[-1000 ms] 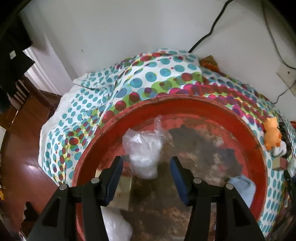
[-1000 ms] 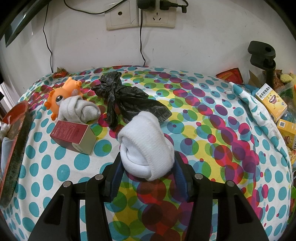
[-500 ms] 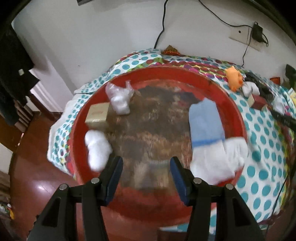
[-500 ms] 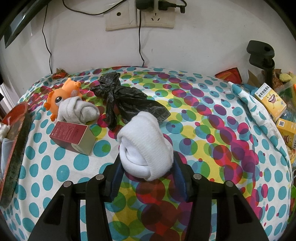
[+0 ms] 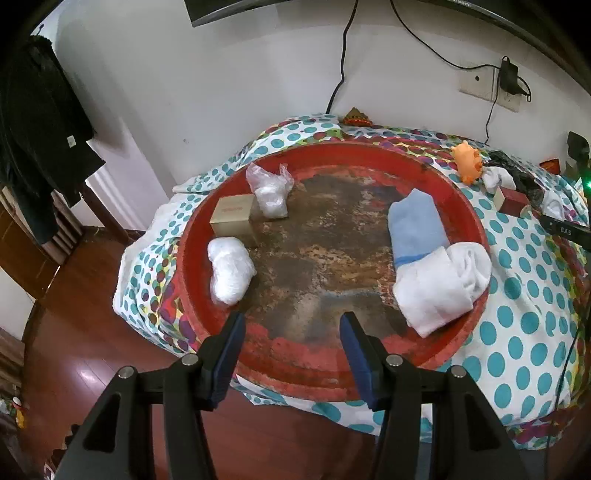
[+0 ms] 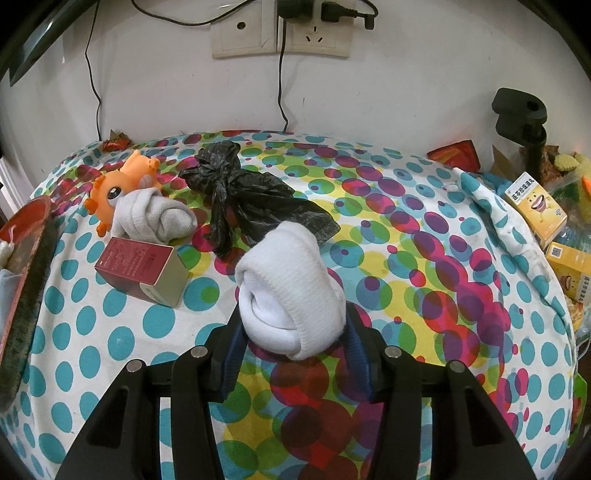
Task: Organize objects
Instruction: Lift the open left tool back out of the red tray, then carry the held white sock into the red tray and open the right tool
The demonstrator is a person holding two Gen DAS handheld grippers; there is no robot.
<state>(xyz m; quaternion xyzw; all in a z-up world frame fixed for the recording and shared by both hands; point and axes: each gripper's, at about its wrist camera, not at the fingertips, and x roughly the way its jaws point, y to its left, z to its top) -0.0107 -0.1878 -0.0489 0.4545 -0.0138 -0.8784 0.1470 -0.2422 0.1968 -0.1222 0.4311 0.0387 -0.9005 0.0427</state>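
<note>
Rolled white sock (image 6: 290,295), pinched between the closing jaws of the right gripper (image 6: 291,338) for transfer, sits on the dotted cloth (image 6: 461,350); leftward, the red tray (image 5: 458,206) collects sorted items under the left gripper (image 5: 291,345), jaws spread, empty.

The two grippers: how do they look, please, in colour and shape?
Both look alike. The left gripper and the right gripper each have a black angular frame, round silver screws on top and two flat dark blue fingers. No cables or markings show on them.

home: polka-dot tablecloth (image 6: 424,258), wall sockets (image 6: 280,33)
</note>
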